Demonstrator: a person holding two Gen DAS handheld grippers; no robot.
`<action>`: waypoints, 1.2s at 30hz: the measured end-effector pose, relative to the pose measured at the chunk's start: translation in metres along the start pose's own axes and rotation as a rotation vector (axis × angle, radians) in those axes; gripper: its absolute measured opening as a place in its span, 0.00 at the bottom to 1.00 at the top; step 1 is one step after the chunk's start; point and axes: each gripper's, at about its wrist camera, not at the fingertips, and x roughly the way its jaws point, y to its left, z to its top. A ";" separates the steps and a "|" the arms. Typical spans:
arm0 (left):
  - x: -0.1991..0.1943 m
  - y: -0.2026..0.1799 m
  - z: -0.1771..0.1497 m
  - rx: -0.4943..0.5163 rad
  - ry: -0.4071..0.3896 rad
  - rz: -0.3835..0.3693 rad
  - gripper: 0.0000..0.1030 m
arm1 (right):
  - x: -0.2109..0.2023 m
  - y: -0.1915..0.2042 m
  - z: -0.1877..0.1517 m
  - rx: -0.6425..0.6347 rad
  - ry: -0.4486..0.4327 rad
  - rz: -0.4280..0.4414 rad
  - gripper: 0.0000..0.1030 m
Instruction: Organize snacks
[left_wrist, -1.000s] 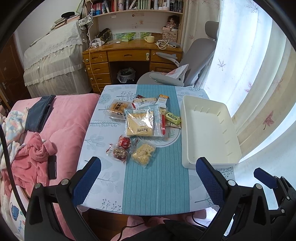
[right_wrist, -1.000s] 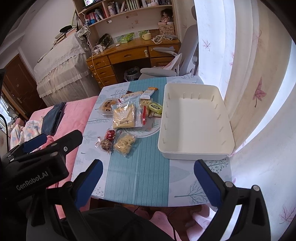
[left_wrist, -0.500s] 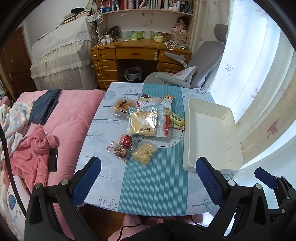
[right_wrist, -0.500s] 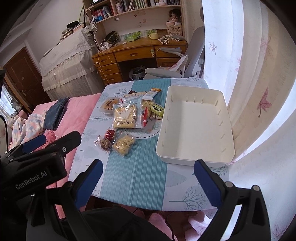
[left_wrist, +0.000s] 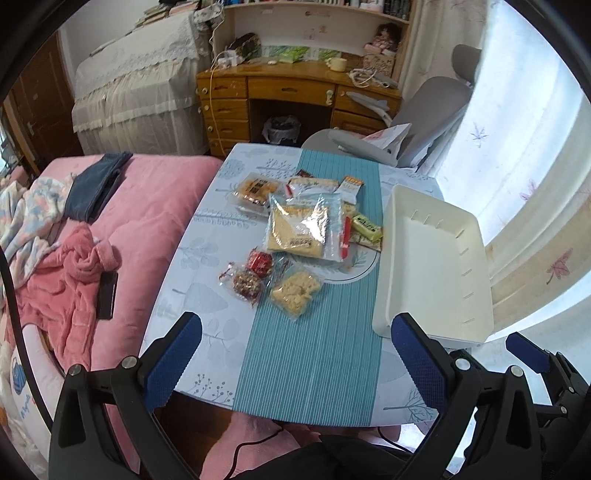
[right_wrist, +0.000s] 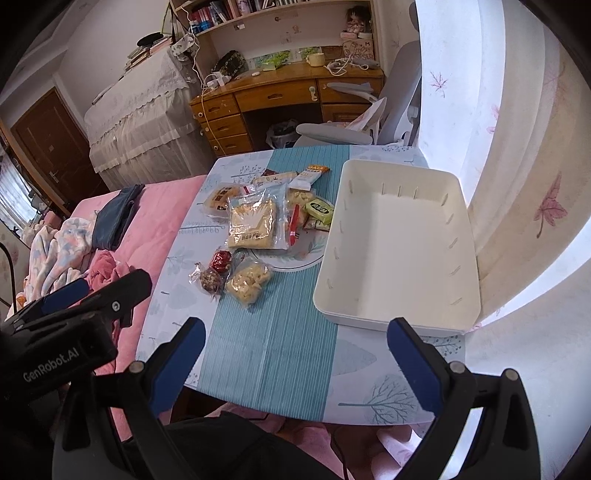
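Nearest the cameras, the left hand-held gripper (left_wrist: 295, 356) hangs over the near edge of the bench (left_wrist: 207, 332) with its blue fingers (left_wrist: 173, 356) spread wide apart, holding and touching nothing. The right hand-held gripper (right_wrist: 295, 363) sits just beside it at 3 o'clock, its blue pads (right_wrist: 413, 369) equally far apart and likewise gripping nothing; it too is above the near bench edge.

Past the fingertips a teal striped runner (left_wrist: 314, 354) crosses the middle of the bench. Farther along it, at about 12 o'clock from the left gripper, lies a clear bag of pale yellow chunks (left_wrist: 295, 291). Touching it at 9 o'clock is a clear-wrapped brown nut cluster (left_wrist: 245, 282), with a red-wrapped sweet (left_wrist: 260, 263) just beyond that.

At 3 o'clock from these snacks stands the white tray (right_wrist: 334, 273), nothing inside it, its long side running away from the cameras along the curtain side of the bench.

Farther still, a large clear zip bag of yellow crackers (left_wrist: 299, 230) lies flat, partly over a round plate print (left_wrist: 360, 267). A green bar (left_wrist: 365, 229) sits between that bag and the tray. Beyond them are a packaged bun (left_wrist: 253, 192), a long white packet (left_wrist: 314, 184) and an orange-topped sachet (left_wrist: 349, 188).

Off the bench at 9 o'clock is a pink bed (left_wrist: 140, 206); at the far wall, a wooden desk (left_wrist: 288, 88) and grey chair (left_wrist: 424, 110).
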 end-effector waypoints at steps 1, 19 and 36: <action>0.002 0.003 0.001 -0.004 0.007 0.002 0.99 | 0.003 0.000 0.001 0.005 0.006 0.009 0.97; 0.079 0.085 0.071 0.023 0.151 -0.074 0.99 | 0.073 0.045 0.036 0.148 0.028 0.026 0.97; 0.215 0.118 0.100 0.168 0.490 -0.133 0.99 | 0.168 0.089 0.031 0.280 0.043 -0.104 0.97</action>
